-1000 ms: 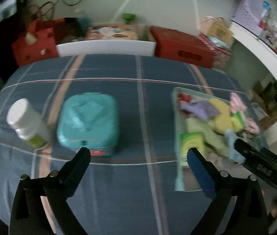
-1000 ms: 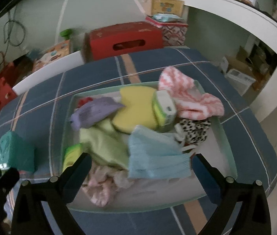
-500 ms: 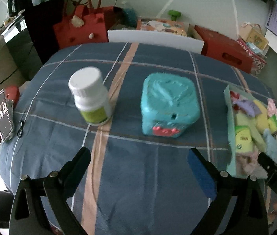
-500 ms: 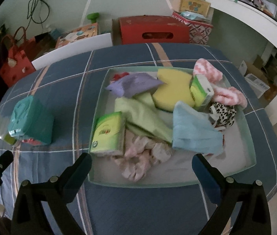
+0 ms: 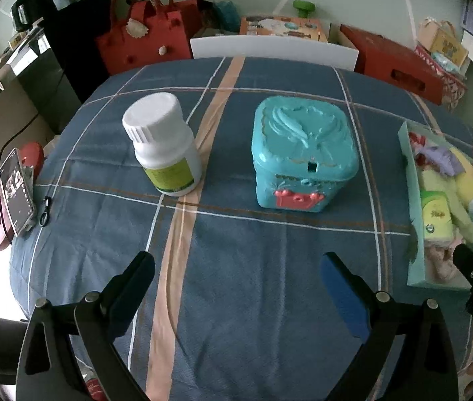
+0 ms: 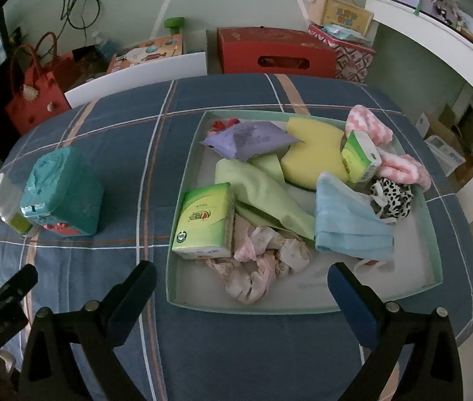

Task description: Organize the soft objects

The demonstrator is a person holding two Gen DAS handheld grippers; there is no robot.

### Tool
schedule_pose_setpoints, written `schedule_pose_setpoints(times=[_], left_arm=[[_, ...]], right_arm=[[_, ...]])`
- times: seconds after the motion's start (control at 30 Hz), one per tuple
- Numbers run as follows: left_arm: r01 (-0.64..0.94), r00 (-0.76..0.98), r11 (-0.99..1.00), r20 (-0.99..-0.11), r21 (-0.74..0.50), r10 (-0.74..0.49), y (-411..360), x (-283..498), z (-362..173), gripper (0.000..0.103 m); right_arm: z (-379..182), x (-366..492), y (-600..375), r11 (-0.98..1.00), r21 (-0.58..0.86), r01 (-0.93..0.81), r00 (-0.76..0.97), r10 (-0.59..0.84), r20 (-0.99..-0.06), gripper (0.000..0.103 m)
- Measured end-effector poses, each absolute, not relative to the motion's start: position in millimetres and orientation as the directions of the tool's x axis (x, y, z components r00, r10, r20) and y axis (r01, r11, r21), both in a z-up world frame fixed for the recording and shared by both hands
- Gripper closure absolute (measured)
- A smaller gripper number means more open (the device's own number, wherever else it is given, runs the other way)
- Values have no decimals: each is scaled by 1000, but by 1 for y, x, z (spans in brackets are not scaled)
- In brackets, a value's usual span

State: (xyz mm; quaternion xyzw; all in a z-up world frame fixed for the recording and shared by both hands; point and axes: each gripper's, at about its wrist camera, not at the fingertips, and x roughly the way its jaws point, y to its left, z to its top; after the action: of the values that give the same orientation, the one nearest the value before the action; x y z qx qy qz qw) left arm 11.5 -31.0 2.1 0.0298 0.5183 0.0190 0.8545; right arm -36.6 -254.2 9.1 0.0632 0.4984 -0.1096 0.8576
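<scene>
Left wrist view: left gripper has its jaws wide apart, holding nothing, hanging over bare blue plaid cloth.
Ahead of it: white pill bottle far left, teal lidded box far right of that, standing apart. Both hard, so not really our job I'd guess.
Right edge: a slice of the tray with the soft pile.

Right wrist view: right gripper also spread wide and empty, hovering at the near rim of the tray.
Soft stuff: all inside the tray. Tissue pack near left, pink crumpled cloth nearest, green cloth in the middle, blue face mask near right, yellow sponge farther back.
Handling guess: everything's light and floppy, so pinch a bunched fold of the pink cloth; the tissue pack squishes, grab it across its narrow sides.
</scene>
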Motion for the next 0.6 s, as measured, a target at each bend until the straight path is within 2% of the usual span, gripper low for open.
schedule_pose_setpoints(times=[0.6], left_arm=[[22, 418, 995, -905, 99, 81, -40, 20, -13, 4]], right_arm=[[4, -29, -255, 971, -21, 237, 481, -136, -866, 0]])
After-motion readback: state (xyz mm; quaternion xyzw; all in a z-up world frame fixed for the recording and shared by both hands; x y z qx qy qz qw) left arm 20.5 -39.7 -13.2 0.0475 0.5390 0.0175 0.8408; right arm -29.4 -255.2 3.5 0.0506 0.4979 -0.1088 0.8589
